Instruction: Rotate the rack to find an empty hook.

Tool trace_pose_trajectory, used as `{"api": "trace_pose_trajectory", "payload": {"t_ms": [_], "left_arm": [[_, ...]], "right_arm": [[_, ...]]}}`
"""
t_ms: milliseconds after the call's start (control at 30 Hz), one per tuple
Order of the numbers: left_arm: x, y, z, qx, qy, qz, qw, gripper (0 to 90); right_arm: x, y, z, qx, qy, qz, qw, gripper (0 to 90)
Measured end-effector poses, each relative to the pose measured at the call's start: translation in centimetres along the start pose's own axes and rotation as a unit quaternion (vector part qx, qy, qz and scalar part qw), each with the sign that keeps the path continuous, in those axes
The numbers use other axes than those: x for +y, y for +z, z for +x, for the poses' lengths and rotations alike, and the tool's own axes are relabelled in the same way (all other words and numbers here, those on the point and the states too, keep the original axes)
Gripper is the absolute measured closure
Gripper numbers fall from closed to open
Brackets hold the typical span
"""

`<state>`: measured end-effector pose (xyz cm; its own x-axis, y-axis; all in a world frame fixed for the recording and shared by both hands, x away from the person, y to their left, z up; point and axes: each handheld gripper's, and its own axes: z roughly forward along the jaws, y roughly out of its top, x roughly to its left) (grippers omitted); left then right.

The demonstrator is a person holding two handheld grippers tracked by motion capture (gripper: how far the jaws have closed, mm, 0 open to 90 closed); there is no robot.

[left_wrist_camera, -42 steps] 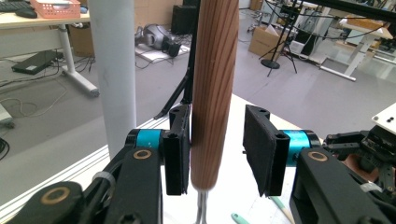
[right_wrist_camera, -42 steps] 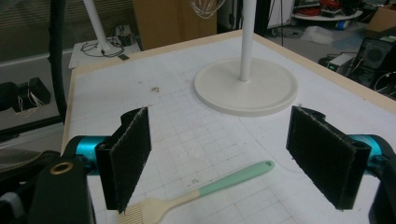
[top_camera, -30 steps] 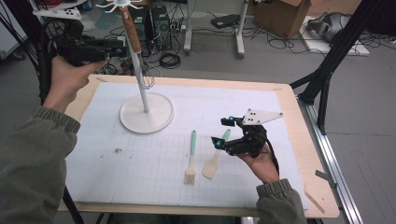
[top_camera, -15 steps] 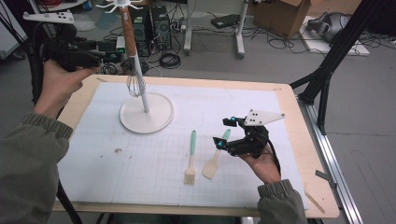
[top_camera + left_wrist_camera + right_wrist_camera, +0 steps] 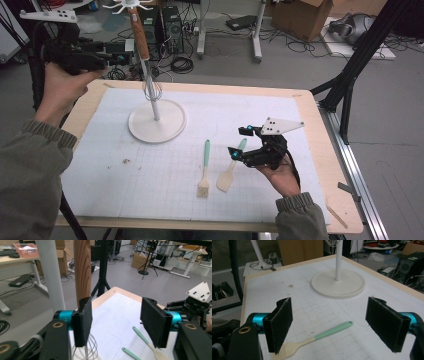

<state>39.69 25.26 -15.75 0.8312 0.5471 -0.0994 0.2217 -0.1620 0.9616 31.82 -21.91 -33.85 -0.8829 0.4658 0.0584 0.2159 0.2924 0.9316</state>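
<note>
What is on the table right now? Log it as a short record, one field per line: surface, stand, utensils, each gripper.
surface: wooden table under a white gridded mat
stand: white pole stand with round base, at the mat's far left
hanging item: whisk with wooden handle, wires beside the pole
utensils: brush and spatula, both mint-handled, lying side by side, apart
left gripper: open, raised next to the whisk's handle, gripping nothing
right gripper: open, low above the brush, gripping nothing
</note>
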Motion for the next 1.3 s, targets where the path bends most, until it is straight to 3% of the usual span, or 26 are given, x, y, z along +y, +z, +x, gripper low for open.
{"api": "trace_pose_trajectory", "payload": {"t_ms": [367, 500, 867, 1300], "left_arm": [[1.6, -0.6, 0.0, 0.002, 0.003, -0.026, 0.9997, 78.1], [2.5, -0.5, 0.0, 0.013, 0.005, -0.026, 0.9996, 86.1], [4.7, -0.3, 0.3, 0.035, 0.002, -0.049, 0.9982, 88.8], [4.8, -0.2, 1.1, 0.058, -0.008, -0.06, 0.9965, 88.7]], "right_arm": [[-0.2, -0.2, 0.1, -0.002, 0.003, 0.0, 1.0, 20.5], [-0.3, -0.3, 0.1, -0.003, 0.0, -0.001, 1.0, 20.5], [-0.5, -0.7, -0.1, -0.004, 0.003, -0.005, 1.0, 20.6], [-0.5, -0.8, -0.1, 0.0, 0.006, -0.005, 1.0, 20.6]]}}
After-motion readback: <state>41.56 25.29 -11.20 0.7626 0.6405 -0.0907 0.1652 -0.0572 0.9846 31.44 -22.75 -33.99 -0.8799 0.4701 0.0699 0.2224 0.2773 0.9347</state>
